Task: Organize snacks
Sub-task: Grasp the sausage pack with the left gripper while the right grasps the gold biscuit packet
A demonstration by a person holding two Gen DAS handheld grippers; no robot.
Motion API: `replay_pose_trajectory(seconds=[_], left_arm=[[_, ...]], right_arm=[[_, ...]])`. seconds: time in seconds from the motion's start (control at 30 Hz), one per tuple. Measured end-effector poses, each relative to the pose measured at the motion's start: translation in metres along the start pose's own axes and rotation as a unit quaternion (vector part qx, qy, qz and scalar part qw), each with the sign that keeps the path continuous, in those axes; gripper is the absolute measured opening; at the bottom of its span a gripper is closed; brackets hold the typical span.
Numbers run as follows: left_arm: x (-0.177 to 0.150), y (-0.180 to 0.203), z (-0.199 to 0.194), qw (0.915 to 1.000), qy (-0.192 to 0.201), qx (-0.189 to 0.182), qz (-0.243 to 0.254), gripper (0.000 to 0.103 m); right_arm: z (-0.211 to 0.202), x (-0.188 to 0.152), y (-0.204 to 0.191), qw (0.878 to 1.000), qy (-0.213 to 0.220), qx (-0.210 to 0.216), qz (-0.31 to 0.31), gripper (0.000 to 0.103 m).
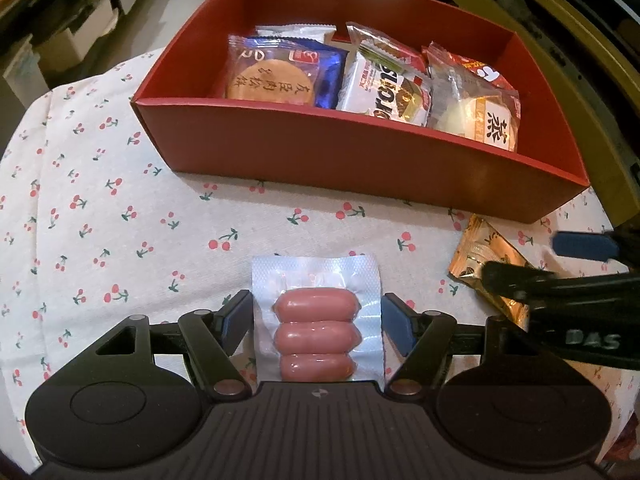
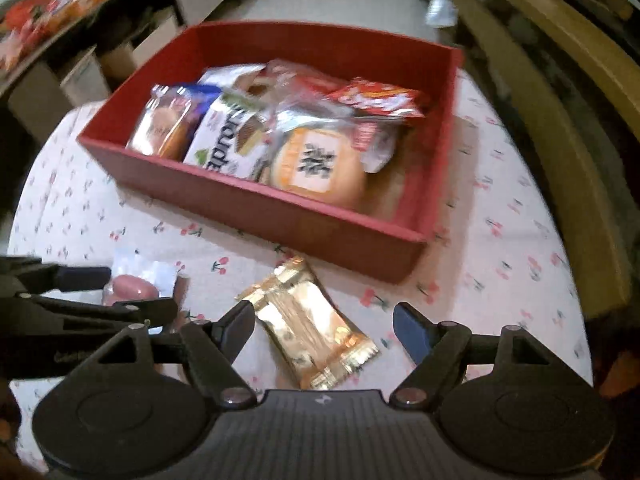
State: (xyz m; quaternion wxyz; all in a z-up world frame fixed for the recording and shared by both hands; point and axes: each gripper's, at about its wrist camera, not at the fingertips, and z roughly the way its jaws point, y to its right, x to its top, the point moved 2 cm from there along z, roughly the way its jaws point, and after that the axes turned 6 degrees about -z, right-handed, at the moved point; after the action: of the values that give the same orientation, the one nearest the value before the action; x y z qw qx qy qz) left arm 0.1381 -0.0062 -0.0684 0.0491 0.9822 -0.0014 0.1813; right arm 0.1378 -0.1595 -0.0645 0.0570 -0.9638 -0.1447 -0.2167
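A clear pack of three pink sausages point(image 1: 316, 320) lies on the cherry-print cloth between the open fingers of my left gripper point(image 1: 316, 312); the fingers flank it with small gaps. It also shows in the right wrist view point(image 2: 136, 286). A gold foil snack packet point(image 2: 316, 332) lies on the cloth between the open fingers of my right gripper point(image 2: 324, 328). It also shows in the left wrist view point(image 1: 488, 264). A red box point(image 1: 360, 152) behind both holds several wrapped snacks. It also shows in the right wrist view point(image 2: 280, 208).
The table with the cherry-print cloth point(image 1: 100, 200) ends in a rounded edge at the left. A yellow-green wooden frame point(image 2: 560, 140) stands to the right of the table. Shelves and boxes point(image 1: 60, 40) stand at the back left.
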Motion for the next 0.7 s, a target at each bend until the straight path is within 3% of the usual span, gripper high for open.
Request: replay_pose_trajectory(seconds=[0.17,0.23,0.3,0.33,0.4,0.6,0.7], left_arm=[[0.0,-0.004,0.001,1.0,-0.001,0.005,0.0,0.075],[-0.001,-0.006,0.001,1.0,0.0,0.005,-0.002,0.075],[-0.003,-0.006,0.001,0.9999,0.0,0.011,0.005,0.075],[-0.004,-0.006,0.0,0.9999,0.0,0.012,0.007,0.075],[-0.005,-0.007,0.0,0.9999,0.0,0.013,0.006,0.075],[-0.008,-0.009,-0.002,0.9999,-0.003,0.012,0.005,0.076],[-0.008,-0.01,-0.001,0.9999,-0.001,0.014,0.006,0.079]], right_arm=[[0.006,-0.004,-0.002,1.0,-0.015,0.018,-0.021,0.082],[0.008,-0.008,-0.007,0.999,-0.016,0.005,-0.039,0.078],[0.005,-0.011,-0.012,0.999,-0.012,-0.013,-0.047,0.068],[0.002,-0.012,-0.013,0.999,-0.01,-0.005,-0.043,0.058],[-0.005,-0.016,-0.013,0.999,-0.009,0.005,-0.03,0.047],[-0.017,-0.033,-0.021,1.0,-0.013,0.007,-0.009,0.046],[-0.011,-0.031,-0.025,1.0,-0.016,-0.017,-0.015,0.046]])
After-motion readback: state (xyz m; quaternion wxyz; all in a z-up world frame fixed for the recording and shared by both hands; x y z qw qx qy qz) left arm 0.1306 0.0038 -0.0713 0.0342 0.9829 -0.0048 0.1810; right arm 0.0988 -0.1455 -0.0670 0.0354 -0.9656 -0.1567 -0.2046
